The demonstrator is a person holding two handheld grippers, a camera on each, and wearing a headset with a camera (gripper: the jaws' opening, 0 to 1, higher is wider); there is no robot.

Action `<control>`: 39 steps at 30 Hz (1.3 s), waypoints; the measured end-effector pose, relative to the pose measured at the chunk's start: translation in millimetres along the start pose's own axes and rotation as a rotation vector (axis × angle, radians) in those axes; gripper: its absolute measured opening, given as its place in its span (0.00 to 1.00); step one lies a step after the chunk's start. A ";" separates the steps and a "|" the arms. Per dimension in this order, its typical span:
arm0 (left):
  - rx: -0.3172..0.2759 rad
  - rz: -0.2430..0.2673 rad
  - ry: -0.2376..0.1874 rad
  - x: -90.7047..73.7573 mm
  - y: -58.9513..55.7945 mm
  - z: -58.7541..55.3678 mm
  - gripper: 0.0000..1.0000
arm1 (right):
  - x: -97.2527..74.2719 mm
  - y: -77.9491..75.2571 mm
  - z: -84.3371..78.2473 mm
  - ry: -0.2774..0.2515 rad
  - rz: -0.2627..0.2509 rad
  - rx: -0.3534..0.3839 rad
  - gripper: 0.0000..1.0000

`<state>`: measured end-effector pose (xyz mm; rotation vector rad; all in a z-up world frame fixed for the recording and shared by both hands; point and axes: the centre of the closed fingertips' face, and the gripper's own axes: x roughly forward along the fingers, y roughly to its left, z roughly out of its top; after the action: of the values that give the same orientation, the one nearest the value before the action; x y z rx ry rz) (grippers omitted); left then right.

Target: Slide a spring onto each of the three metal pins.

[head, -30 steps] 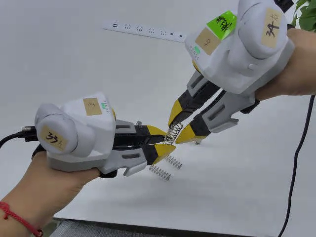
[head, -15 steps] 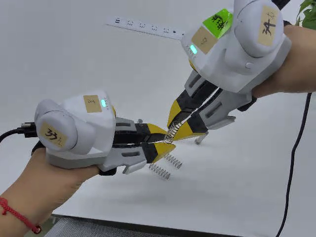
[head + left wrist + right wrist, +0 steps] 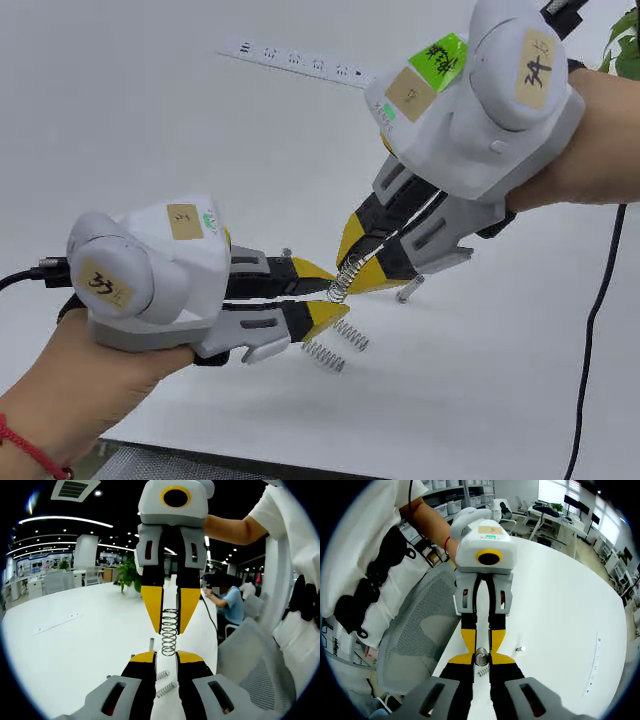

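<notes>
Steel-grey and tightly coiled, a small metal spring (image 3: 347, 276) hung above the white tabletop (image 3: 180, 150), caught between two tools. The right tool (image 3: 481, 659) — yellow-tipped, reaching down from above — pinched its upper coils, while the left tool (image 3: 168, 656) had its jaws pressed together at the lower end. Two loose springs (image 3: 351, 335) lay on the tabletop just beneath. One short metal pin (image 3: 408, 289) stood just beside the right tool's tips; another pin (image 3: 287, 252) stood behind the left tool.
</notes>
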<state>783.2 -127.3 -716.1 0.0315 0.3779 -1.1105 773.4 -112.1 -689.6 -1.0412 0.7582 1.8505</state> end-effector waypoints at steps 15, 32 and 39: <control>0.024 0.116 0.075 -30.7 27.6 -28.0 0.37 | -5.4 -31.6 1.3 -0.008 -0.088 0.052 0.12; 0.067 0.184 0.070 -47.0 43.5 -41.5 0.77 | 35.2 -84.8 -16.5 0.051 -0.158 0.110 0.12; 0.067 0.186 0.063 -46.9 47.4 -45.8 0.90 | 54.3 -93.9 -24.8 0.069 -0.154 0.126 0.12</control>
<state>793.7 -55.5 -751.9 0.1581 0.3859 -0.9389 850.3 -69.4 -757.6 -1.0569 0.8018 1.6224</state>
